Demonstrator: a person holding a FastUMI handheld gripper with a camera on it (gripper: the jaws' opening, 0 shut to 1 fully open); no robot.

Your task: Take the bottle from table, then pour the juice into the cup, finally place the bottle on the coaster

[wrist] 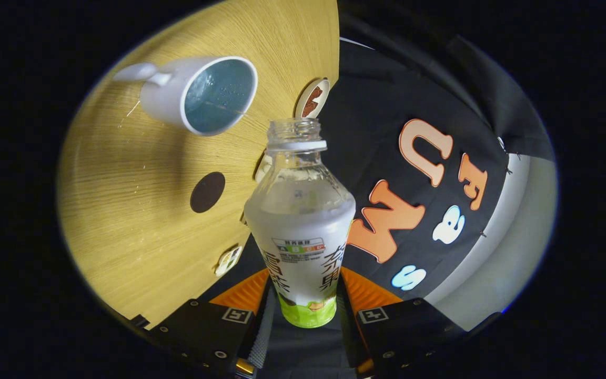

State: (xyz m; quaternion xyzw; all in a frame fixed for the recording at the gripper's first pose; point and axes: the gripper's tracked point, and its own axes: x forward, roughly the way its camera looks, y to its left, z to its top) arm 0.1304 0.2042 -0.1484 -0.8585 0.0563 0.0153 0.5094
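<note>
Gripper (303, 305) clamped on bottle (301, 231), both fingers pressed against labelled lower body. Bottle's long axis runs straight ahead along fingers; open, uncapped mouth points away toward 12 o'clock, base nearest camera. Whole scene appears rolled: table (124, 210) stands tilted at 9 to 11 o'clock. Cup (198, 95) on table at 11 o'clock from bottle mouth, handle facing away from bottle, opening turned toward bottle, pale liquid inside. Coaster (313, 98) just beyond mouth at table edge. Dark round spot (208, 192) on table at 9 o'clock of bottle shoulder.
</note>
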